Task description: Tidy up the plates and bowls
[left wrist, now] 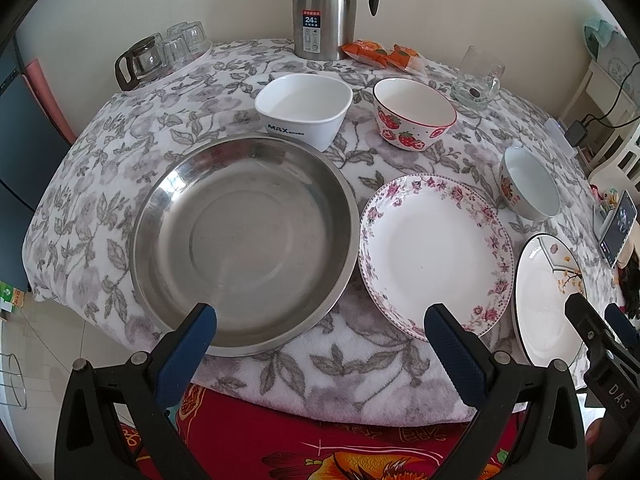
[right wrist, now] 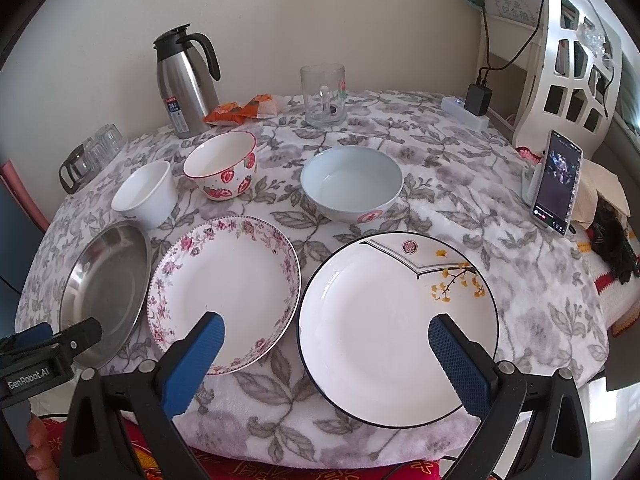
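A steel basin (left wrist: pixel 244 252) (right wrist: pixel 105 288) lies at the front left of the flowered table. A rose-rimmed plate (left wrist: pixel 434 248) (right wrist: pixel 228 280) lies beside it, then a black-rimmed plate with yellow leaves (right wrist: pixel 384 328) (left wrist: pixel 548 300). Behind stand a white square bowl (left wrist: pixel 304 112) (right wrist: pixel 146 194), a strawberry bowl (left wrist: pixel 414 114) (right wrist: pixel 222 166) and a pale blue bowl (right wrist: pixel 352 182) (left wrist: pixel 528 188). My left gripper (left wrist: pixel 320 332) is open and empty before the basin's near rim. My right gripper (right wrist: pixel 326 340) is open and empty over the black-rimmed plate's near edge.
A steel thermos jug (left wrist: pixel 324 8) (right wrist: pixel 186 80), orange snack packets (left wrist: pixel 380 54), a glass mug (right wrist: pixel 324 94) and upturned glasses (left wrist: pixel 168 52) stand at the back. A phone on a stand (right wrist: pixel 556 182) and a charger (right wrist: pixel 478 100) are at the right.
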### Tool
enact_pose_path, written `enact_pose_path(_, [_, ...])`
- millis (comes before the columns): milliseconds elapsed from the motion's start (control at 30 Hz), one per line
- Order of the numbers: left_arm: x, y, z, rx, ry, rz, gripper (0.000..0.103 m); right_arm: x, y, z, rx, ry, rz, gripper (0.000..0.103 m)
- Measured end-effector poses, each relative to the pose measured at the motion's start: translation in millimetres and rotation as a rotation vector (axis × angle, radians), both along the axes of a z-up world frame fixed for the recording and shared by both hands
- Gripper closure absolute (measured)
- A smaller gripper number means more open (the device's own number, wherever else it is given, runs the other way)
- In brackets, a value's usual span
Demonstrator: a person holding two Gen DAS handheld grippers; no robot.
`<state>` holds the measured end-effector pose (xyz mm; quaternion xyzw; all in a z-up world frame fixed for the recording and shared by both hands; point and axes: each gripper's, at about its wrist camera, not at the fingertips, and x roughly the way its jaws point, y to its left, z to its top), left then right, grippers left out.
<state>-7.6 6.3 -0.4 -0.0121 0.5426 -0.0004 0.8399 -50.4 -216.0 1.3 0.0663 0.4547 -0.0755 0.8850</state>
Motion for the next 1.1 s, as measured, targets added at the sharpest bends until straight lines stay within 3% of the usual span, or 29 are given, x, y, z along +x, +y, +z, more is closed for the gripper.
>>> enact_pose_path(500, [4, 10, 0, -0.017, 0.005, 0.014, 0.000, 5, 8, -3, -0.011, 0.024, 0.015, 0.000])
enact_pose_path(667, [7, 25, -2, -0.048, 0.017, 0.069, 0.000, 12, 24, -7, -0.038, 0.041, 0.062, 0.000])
enact_pose_path(1100, [10, 46, -4, -0.088, 0.026, 0.105, 0.000, 22, 63, -12, -0.073, 0.060, 0.124, 0.000])
